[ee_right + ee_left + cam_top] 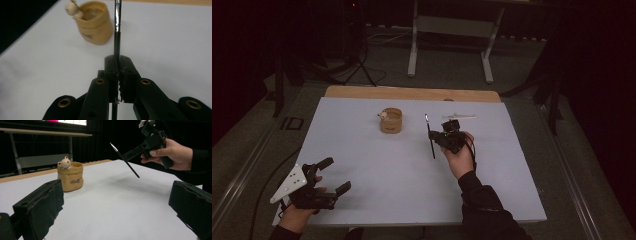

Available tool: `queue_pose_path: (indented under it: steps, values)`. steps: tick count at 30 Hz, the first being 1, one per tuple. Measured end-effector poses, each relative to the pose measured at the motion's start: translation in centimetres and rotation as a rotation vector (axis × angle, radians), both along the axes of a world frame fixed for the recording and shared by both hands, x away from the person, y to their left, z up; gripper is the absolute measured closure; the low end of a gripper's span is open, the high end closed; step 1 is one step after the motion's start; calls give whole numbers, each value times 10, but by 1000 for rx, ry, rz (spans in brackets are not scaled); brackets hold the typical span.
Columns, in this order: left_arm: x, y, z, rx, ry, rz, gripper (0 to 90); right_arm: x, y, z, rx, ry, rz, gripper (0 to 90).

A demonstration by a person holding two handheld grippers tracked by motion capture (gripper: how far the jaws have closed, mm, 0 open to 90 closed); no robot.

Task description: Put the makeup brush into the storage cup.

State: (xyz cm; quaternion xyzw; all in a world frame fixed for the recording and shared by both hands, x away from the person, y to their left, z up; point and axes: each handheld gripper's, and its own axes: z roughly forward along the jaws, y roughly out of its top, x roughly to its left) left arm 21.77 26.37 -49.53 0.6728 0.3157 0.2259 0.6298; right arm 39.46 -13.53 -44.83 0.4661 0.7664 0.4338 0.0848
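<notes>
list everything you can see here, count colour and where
brush: 1, black with a metal band, lifted off the table, clamped in the right gripper
pot: 1, tan, shaped like a sack with a small pale bear figure at its rim, far middle of the table
white stick: 1, white, lying on the table beyond the right gripper; too small to tell what it is
table: 1, white top with a wooden strip along the far edge
frame: 1, pale grey, on the floor behind the table
left gripper: 1, black with a grey plate, near left corner, fingers wide apart, nothing between them
right gripper: 1, black, right of middle, shut on the brush
</notes>
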Motion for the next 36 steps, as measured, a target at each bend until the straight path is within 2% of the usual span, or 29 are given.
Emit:
queue_pose_path:
  steps: [3, 6, 8, 11, 17, 24, 27, 28, 36]
  values:
    - [0, -1, 0, 3, -2, -2, 2, -3, 2, 1, 33, -23, 30, 858]
    - [0, -1, 0, 4, -1, -3, 2, -7, 5, 4, 43, -80, 49, 858]
    - [0, -1, 0, 3, 0, -2, 2, -8, 5, 6, 47, -91, 49, 859]
    - [0, -1, 0, 3, 0, -3, 2, -11, 7, 13, 106, -143, 92, 858]
    - [0, -1, 0, 7, -1, -5, 2, -10, 13, 23, 114, -171, 115, 858]
    - [1, -1, -1, 6, 0, -4, 2, -8, 20, 29, 109, -198, 114, 858]
    - [0, -1, -1, 5, 1, -4, 3, -8, 24, 35, 114, -226, 110, 858]
    - [1, -1, -1, 5, 1, -4, 3, -8, 27, 40, 113, -251, 111, 858]
    - [1, -2, -1, 3, 3, -5, 3, -1, 34, 57, 135, -291, 100, 858]
